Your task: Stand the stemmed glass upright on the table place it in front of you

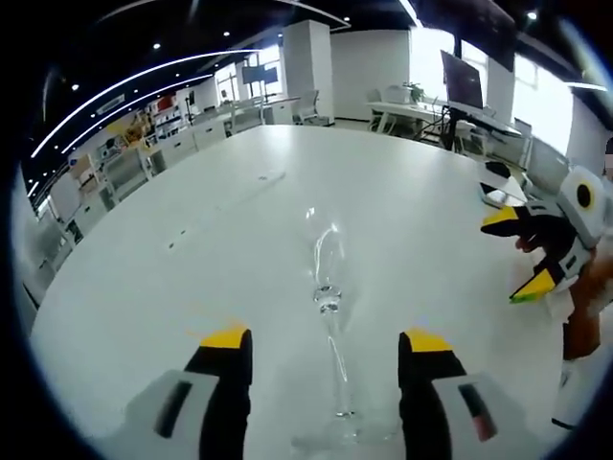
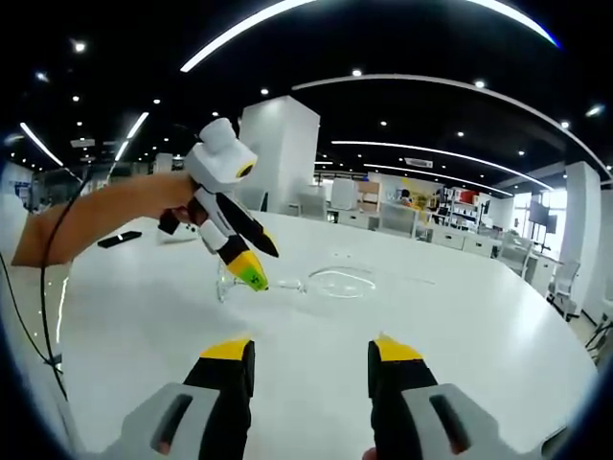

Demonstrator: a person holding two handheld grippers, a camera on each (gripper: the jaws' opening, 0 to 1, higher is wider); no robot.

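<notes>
In the left gripper view, the left tool [image 1: 327, 350] rises from the bottom with its two yellow-tipped jaws spread wide and nothing held between them. The stemmed glass [image 1: 328, 287] lies on its side on the white tabletop [image 1: 192, 230], in the gap between the jaws: its foot is nearest the camera, the stem runs away from it, and the clear bowl points toward the middle of the tabletop. Neither jaw touches the glass. At the right side of this view the right tool [image 1: 522, 254] hovers above the tabletop near its right edge, its black jaws with yellow and green tips parted and holding nothing; a person's hand [image 1: 584, 287] grips it. Desks, chairs and monitors stand in the room beyond the far edge.

In the right gripper view, the right tool [image 2: 311, 350] shows its two jaws well apart, with bare tabletop [image 2: 479, 316] between them. The left tool [image 2: 251, 261] comes in from the left, held by a person's hand and forearm [image 2: 105, 220], its tips angled down just above the tabletop. The stemmed glass [image 2: 316, 282] lies on its side well away from the near edge, its foot just beside the left tool's tips and its bowl stretching to the right. A dark cable [image 2: 48, 287] hangs at the left.
</notes>
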